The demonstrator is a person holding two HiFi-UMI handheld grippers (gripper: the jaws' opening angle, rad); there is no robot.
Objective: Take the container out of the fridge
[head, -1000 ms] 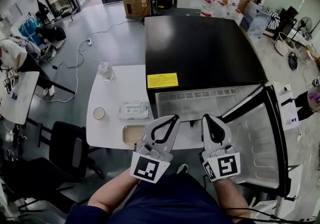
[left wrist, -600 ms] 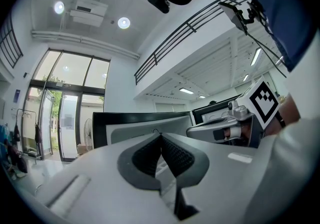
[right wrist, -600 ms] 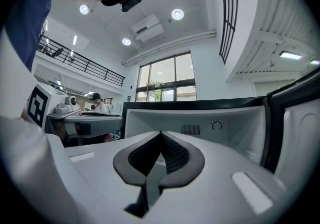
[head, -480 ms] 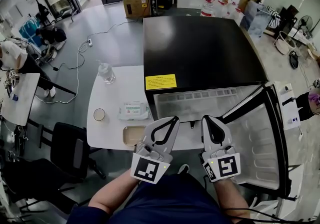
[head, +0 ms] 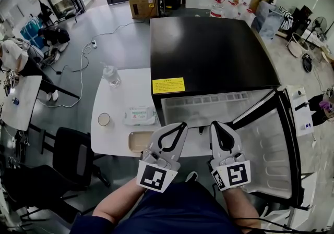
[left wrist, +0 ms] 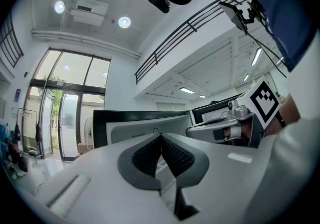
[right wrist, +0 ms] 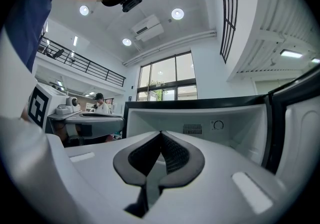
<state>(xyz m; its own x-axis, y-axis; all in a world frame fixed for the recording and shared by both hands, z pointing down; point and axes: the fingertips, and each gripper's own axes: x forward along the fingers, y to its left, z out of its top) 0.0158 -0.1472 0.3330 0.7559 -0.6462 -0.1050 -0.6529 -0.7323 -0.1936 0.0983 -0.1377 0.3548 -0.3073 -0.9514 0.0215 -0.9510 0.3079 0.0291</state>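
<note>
Now, at the open fridge [head: 214, 56], a person holds the left gripper [head: 182, 123] and right gripper [head: 214, 122] level and side by side, both clenched on nothing. The container shows in no view. It probably sits lower in the cavity, ahead of and beneath the tongs, the right one nearer the swung door [head: 271, 149]. Only the right gripper view looks inside, to a white back wall with a dial [right wrist: 218, 124]; the head view catches the black top.
</note>
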